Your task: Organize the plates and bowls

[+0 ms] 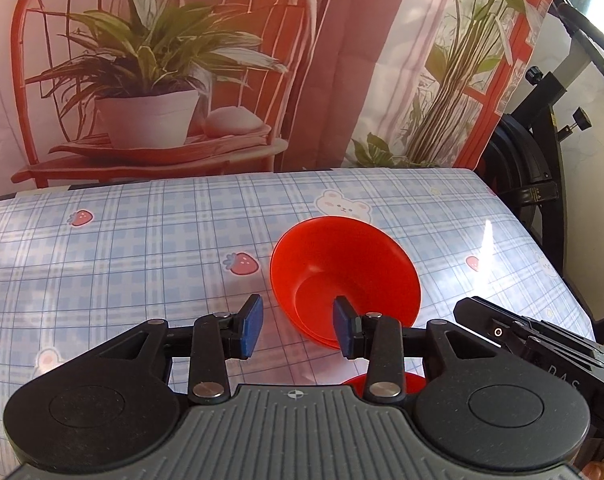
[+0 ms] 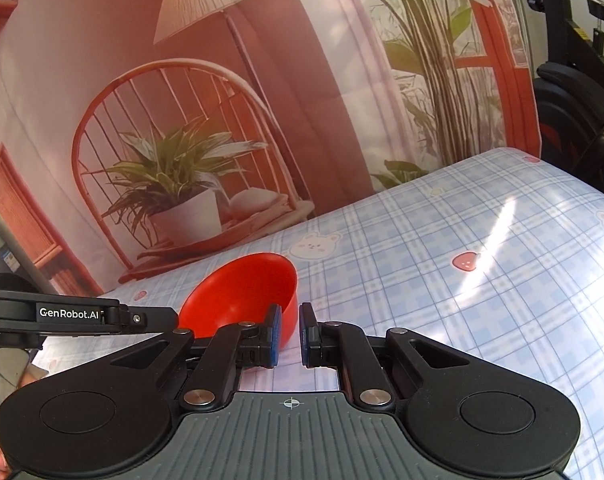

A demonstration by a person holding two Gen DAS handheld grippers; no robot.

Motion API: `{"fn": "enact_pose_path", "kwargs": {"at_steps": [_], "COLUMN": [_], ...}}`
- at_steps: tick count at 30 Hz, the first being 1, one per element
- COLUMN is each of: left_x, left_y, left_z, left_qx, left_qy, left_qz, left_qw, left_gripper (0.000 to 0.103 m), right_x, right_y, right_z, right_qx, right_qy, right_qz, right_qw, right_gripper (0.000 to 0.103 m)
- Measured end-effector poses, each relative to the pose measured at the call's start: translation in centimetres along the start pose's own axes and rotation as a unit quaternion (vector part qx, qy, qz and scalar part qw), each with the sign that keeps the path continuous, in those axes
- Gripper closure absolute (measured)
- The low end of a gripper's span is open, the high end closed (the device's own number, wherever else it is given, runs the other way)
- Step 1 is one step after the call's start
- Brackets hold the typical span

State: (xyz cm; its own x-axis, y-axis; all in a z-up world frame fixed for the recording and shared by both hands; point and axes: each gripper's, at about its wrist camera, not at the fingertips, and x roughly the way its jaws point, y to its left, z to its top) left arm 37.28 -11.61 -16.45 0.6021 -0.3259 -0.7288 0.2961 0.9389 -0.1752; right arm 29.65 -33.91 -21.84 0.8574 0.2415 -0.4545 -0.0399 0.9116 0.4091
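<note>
A red bowl (image 1: 342, 268) is tilted with its opening toward the left wrist camera, above the checked tablecloth (image 1: 141, 240). My right gripper (image 2: 289, 334) has its jaws nearly closed on the bowl's near rim (image 2: 237, 300) and holds it tilted. In the left wrist view the right gripper's body (image 1: 534, 340) shows at the right edge. My left gripper (image 1: 297, 328) is open and empty, its right pad (image 1: 344, 332) in front of the bowl. A second red dish (image 1: 382, 384) shows partly below the bowl, mostly hidden by my left gripper.
A printed backdrop (image 1: 181, 80) of a chair and plants hangs behind the table. A black exercise machine (image 1: 542, 160) stands off the table's right edge. The left gripper's body (image 2: 61, 316) shows at the left of the right wrist view.
</note>
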Motion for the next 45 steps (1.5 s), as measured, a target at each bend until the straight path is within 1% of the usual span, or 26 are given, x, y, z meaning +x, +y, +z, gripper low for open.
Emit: {"fn": "enact_pose_path", "kwargs": {"at_steps": [3,4,8,12,14,15,16,17,19,22,24,33,38,45], "left_x": [1.0,1.3,2.2,3.0,3.4,3.6,3.7,3.6,3.5,3.1,2.7,-1.8,-4.7,-7.0], "left_y": [0.4,0.6,1.2,2.0,2.3,2.5,2.5,2.4,2.3,2.2,2.1,1.4,1.1,0.8], "left_z": [0.0,0.0,0.2,0.3,0.2,0.2,0.1,0.0,-0.1,-0.2,-0.2,0.3,-0.6,-2.7], "left_qx": [-0.007,-0.011,-0.02,-0.04,-0.048,-0.051,-0.051,-0.044,-0.037,-0.041,-0.039,-0.031,-0.033,-0.055], "left_qy": [0.005,0.008,0.012,0.013,0.019,0.021,0.023,0.018,0.014,0.012,0.009,-0.022,-0.039,-0.04], "left_qz": [-0.002,-0.003,-0.007,-0.015,-0.023,-0.029,-0.034,-0.036,-0.038,-0.043,-0.043,-0.041,-0.043,-0.044], "left_qw": [1.0,0.9999,0.9997,0.999,0.9984,0.998,0.9979,0.9982,0.9985,0.9982,0.9983,0.9984,0.9977,0.9967], "left_gripper": [0.063,0.063,0.063,0.065,0.074,0.084,0.091,0.091,0.091,0.092,0.092,0.092,0.092,0.092], "right_x": [1.4,1.8,3.3,4.3,4.7,4.9,5.0,5.0,4.9,4.6,4.2,0.6,-1.7,-4.7], "right_y": [0.2,0.3,0.2,-0.3,-0.6,-0.8,-0.9,-0.9,-0.9,-0.5,-0.3,1.9,3.0,4.0], "right_z": [0.4,0.5,0.5,0.3,0.2,0.0,-0.1,-0.2,-0.4,-0.3,-0.1,1.1,0.9,-1.0], "right_qx": [-0.001,0.0,0.007,0.025,0.034,0.042,0.046,0.048,0.048,0.041,0.042,0.034,0.037,0.038], "right_qy": [0.008,0.01,0.02,0.033,0.041,0.044,0.046,0.045,0.041,0.038,0.032,-0.001,-0.01,-0.012], "right_qz": [0.008,0.01,0.008,0.019,0.031,0.036,0.037,0.037,0.032,0.019,0.019,0.023,0.031,0.033], "right_qw": [1.0,1.0,1.0,0.999,0.998,0.997,0.997,0.997,0.997,0.998,0.998,0.999,0.999,0.999], "right_gripper": [0.085,0.084,0.083,0.084,0.084,0.084,0.084,0.084,0.088,0.091,0.092,0.093,0.093,0.093]}}
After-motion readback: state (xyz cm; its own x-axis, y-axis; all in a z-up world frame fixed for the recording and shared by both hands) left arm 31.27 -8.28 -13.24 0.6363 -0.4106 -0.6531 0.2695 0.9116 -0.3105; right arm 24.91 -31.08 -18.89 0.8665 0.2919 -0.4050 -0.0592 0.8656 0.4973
